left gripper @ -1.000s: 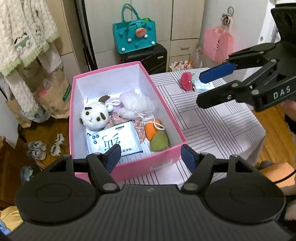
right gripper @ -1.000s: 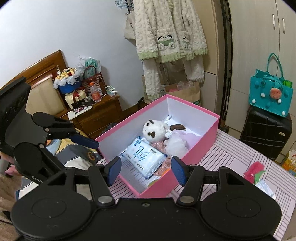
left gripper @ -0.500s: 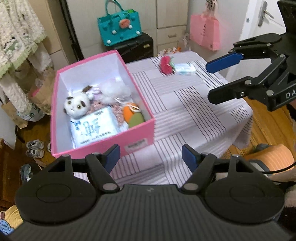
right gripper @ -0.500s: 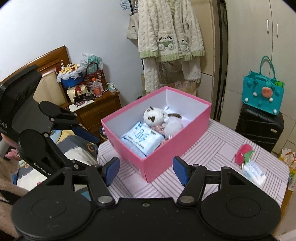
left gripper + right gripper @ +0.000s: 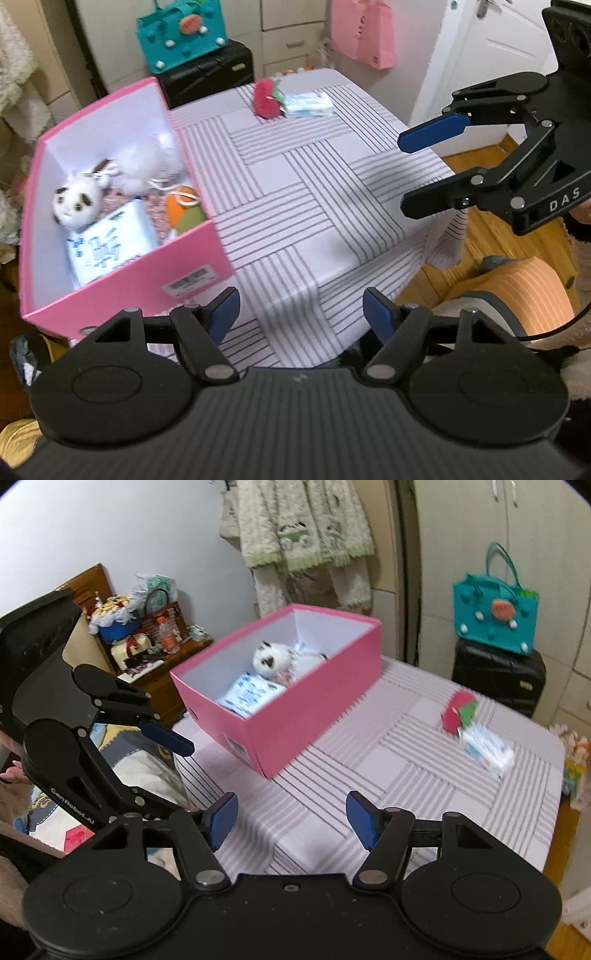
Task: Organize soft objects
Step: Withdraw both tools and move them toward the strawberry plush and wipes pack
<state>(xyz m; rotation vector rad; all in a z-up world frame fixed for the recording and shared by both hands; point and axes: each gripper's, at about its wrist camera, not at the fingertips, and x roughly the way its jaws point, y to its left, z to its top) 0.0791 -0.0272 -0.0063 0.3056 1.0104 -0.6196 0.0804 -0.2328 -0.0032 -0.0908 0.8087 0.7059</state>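
Pink box [image 5: 122, 236] sits left of frame on the striped surface [image 5: 314, 206], already holding a panda plush [image 5: 75, 201], tissue pack [image 5: 110, 247] and sponges. Left to go, I'd say: the red plush [image 5: 266, 99] and small pack [image 5: 308, 104], upper centre. Left gripper [image 5: 301, 319] wide, empty; right gripper [image 5: 291, 818] empty, jaws opening. Only the right view shows the cluttered nightstand [image 5: 159, 664].

The left gripper [image 5: 300, 314] fills the bottom of its own view, its blue-padded jaws spread apart with nothing between them. The right gripper [image 5: 402, 173] reaches in from the right edge of that view, jaws apart and empty. In the right wrist view a fingertip [image 5: 11, 775] shows at the left edge.
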